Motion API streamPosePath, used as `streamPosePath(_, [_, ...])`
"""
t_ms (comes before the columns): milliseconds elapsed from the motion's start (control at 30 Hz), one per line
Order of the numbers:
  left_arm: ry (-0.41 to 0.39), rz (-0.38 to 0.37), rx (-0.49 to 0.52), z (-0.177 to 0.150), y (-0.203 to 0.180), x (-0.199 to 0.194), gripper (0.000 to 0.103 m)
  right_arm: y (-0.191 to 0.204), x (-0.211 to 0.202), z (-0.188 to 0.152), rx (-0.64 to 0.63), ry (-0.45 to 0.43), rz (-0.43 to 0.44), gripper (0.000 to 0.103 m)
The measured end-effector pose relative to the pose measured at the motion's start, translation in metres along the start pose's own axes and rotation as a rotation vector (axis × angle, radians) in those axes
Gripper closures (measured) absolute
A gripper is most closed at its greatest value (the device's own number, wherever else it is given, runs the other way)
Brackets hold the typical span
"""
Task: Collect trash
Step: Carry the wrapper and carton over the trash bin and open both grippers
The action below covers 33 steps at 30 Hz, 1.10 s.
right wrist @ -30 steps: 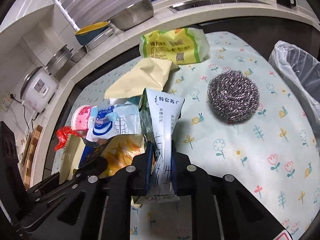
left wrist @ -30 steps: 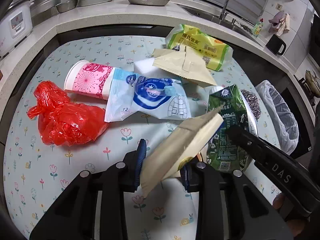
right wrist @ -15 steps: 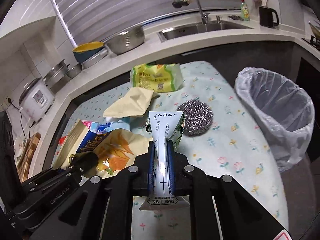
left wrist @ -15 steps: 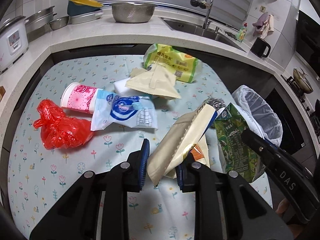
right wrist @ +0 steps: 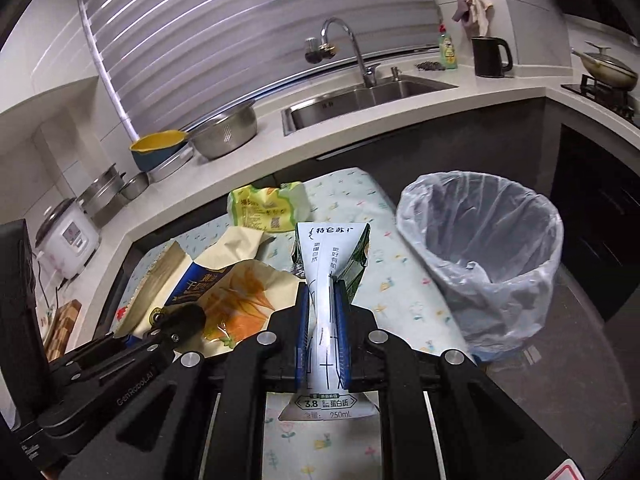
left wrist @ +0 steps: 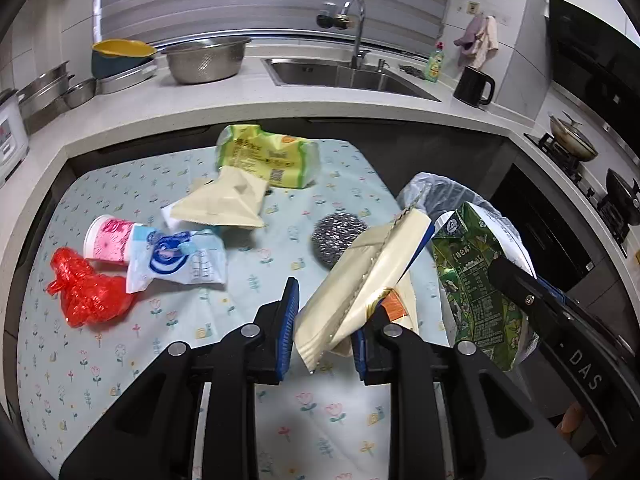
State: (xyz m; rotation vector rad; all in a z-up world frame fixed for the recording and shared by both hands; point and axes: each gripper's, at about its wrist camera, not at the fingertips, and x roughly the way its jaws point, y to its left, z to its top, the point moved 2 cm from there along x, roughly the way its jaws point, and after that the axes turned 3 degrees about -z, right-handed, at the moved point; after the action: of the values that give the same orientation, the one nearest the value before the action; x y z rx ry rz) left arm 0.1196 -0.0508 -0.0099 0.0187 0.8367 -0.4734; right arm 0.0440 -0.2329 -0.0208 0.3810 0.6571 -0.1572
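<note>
Between the right tool's (right wrist: pixel 322 300) pads, a flattened milk carton (right wrist: pixel 326 276).

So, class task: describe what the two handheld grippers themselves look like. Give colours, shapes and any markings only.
Both are matt black plastic with angular, forked bodies and round silver bolt heads. The left gripper has two fingers lined with ribbed blue pads; so does the right gripper. Seen from the other camera, the left body carries pale lettering "GenRobot.AI", and the right body shows letters ending "DAS". No cables or sleeves show.
</note>
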Motion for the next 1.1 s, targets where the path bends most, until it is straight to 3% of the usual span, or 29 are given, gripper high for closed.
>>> streamPosePath(633, [0.017, -0.111, 0.172, 0.026, -0.117, 0.034, 0.080, -0.114, -0.035, 0.019, 0.162, -0.090, -0.130, 0.091])
streamPosePath(1100, [0.064, -0.174, 0.199, 0.066, -0.173, 0.108, 0.079, -0.174, 0.001, 0.049, 0.222, -0.089, -0.212, 0.091])
